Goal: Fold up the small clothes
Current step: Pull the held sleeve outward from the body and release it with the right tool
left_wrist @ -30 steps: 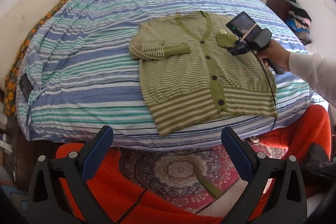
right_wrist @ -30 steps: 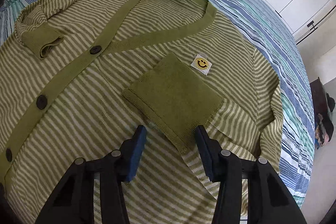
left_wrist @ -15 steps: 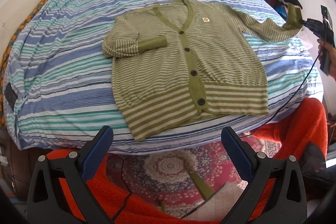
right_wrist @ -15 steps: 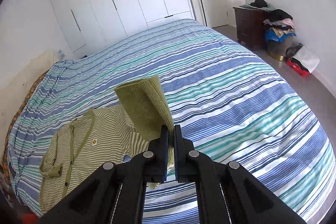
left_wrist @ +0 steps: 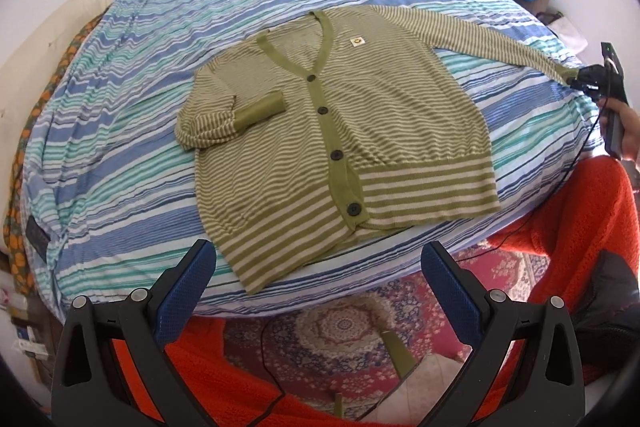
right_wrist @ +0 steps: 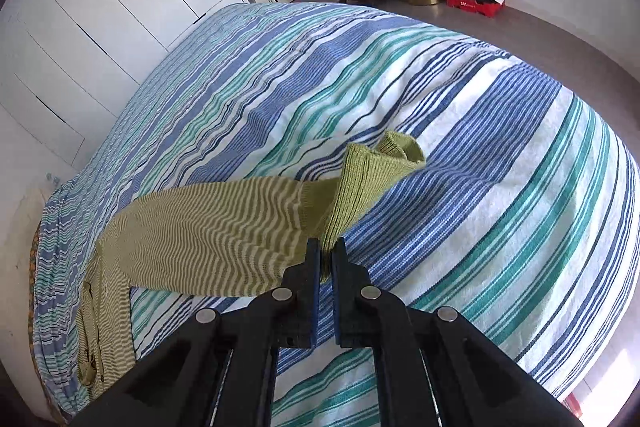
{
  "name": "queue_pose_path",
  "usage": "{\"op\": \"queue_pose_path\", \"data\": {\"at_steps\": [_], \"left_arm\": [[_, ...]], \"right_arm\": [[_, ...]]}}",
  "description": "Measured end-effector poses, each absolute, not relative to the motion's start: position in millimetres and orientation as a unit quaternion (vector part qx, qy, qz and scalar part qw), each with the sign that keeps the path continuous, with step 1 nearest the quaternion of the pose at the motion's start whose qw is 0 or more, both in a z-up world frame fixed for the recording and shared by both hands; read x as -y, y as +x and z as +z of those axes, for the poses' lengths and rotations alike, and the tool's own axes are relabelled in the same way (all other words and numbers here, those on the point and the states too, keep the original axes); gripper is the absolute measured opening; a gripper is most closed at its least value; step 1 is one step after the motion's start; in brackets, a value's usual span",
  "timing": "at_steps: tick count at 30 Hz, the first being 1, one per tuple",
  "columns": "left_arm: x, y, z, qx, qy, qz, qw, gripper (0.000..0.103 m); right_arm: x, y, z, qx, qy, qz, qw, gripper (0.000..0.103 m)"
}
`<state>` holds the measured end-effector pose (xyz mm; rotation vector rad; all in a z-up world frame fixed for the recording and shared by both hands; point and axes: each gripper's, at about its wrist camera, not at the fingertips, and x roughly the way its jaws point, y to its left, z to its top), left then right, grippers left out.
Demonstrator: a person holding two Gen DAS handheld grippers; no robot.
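I had the right gripper (right_wrist: 326,247) clamped on the cuff (right_wrist: 372,183), sleeve (left_wrist: 472,35) stretched out sideways over the bed (left_wrist: 120,107). Cardigan (left_wrist: 344,131) lay flat, buttoned. Left gripper (left_wrist: 320,279) hung open, off the bed. Best to keep the sleeve taut and lay it straight.

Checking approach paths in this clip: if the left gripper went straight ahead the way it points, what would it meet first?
Probably the cardigan's striped hem at the near bed edge; left gripper is open and short of it, though depth is unclear.
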<state>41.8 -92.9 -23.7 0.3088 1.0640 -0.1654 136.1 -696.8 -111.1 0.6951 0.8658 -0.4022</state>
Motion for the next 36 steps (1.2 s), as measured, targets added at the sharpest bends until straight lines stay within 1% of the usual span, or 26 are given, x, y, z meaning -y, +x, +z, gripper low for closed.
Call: {"op": "queue_pose_path", "data": {"at_steps": [1,2,4,6,9,10,11,12,13,14,15,17,18,19,21,24,29,31,33,36], "left_arm": [[94.9,41.6,-24.3,-0.505,0.148,-0.081,0.846,0.102],[97.0,41.0,-24.2,-0.505,0.151,-0.084,0.846,0.102],[100.8,40.3,-23.7,-0.502,0.155,-0.086,0.847,0.102],[102.8,40.2,-24.0,-0.501,0.154,-0.087,0.847,0.102],[103.2,42.3,-27.5,-0.508,0.145,-0.09,0.844,0.102],[103.1,43.2,-29.4,-0.513,0.139,-0.093,0.842,0.102],[103.4,44.0,-30.6,-0.518,0.134,-0.095,0.839,0.102],[103.2,44.2,-31.0,-0.521,0.129,-0.098,0.838,0.102],[103.0,43.3,-30.4,-0.521,0.127,-0.099,0.838,0.102],[102.4,42.0,-29.0,-0.52,0.126,-0.099,0.839,0.102],[101.2,40.2,-26.9,-0.517,0.126,-0.096,0.841,0.102],[96.1,36.3,-22.5,-0.511,0.124,-0.087,0.846,0.102],[92.1,35.0,-21.1,-0.51,0.122,-0.081,0.848,0.102],[87.2,33.9,-20.0,-0.51,0.119,-0.074,0.849,0.102],[75.3,32.9,-19.6,-0.512,0.107,-0.06,0.85,0.102],[57.3,35.5,-23.5,-0.521,0.07,-0.05,0.849,0.102],[41.2,35.3,-29.1,-0.527,0.032,-0.055,0.848,0.102],[39.8,32.5,-27.1,-0.521,0.033,-0.06,0.851,0.102],[39.5,29.0,-25.9,-0.516,0.037,-0.065,0.853,0.102],[37.8,24.6,-25.3,-0.511,0.043,-0.068,0.856,0.102]], "right_arm": [[697.7,130.0,-121.6,-0.417,0.348,-0.193,0.817,0.014],[701.8,123.4,-130.8,-0.422,0.372,-0.195,0.803,0.016],[709.5,110.2,-131.8,-0.405,0.409,-0.196,0.794,0.018],[710.9,99.0,-117.6,-0.392,0.404,-0.217,0.798,0.019],[705.3,94.8,-81.5,-0.351,0.364,-0.22,0.835,0.019],[703.1,99.2,-71.6,-0.34,0.35,-0.209,0.847,0.023],[700.4,107.3,-64.7,-0.336,0.339,-0.192,0.857,0.028],[697.7,117.6,-62.4,-0.34,0.334,-0.174,0.862,0.046],[695.3,129.0,-65.9,-0.351,0.331,-0.158,0.861,0.069],[692.1,141.5,-73.9,-0.367,0.33,-0.145,0.858,0.076],[691.2,150.6,-85.9,-0.384,0.328,-0.14,0.852,0.078],[690.7,164.6,-118.8,-0.432,0.336,-0.168,0.82,0.077],[692.9,162.7,-132.1,-0.44,0.349,-0.184,0.807,0.072],[693.6,157.5,-133.0,-0.425,0.357,-0.199,0.807,0.069],[684.8,147.0,-117.4,-0.399,0.357,-0.217,0.816,0.069],[651.7,133.3,-79.4,-0.37,0.321,-0.201,0.848,0.069],[555.3,98.9,-17.5,-0.327,0.208,-0.141,0.911,0.077],[508.7,80.8,-8.6,-0.314,0.178,-0.114,0.926,0.082],[465.1,66.8,-9.5,-0.308,0.155,-0.084,0.935,0.083],[405.5,53.5,-26.4,-0.318,0.136,-0.049,0.937,0.083]]}}
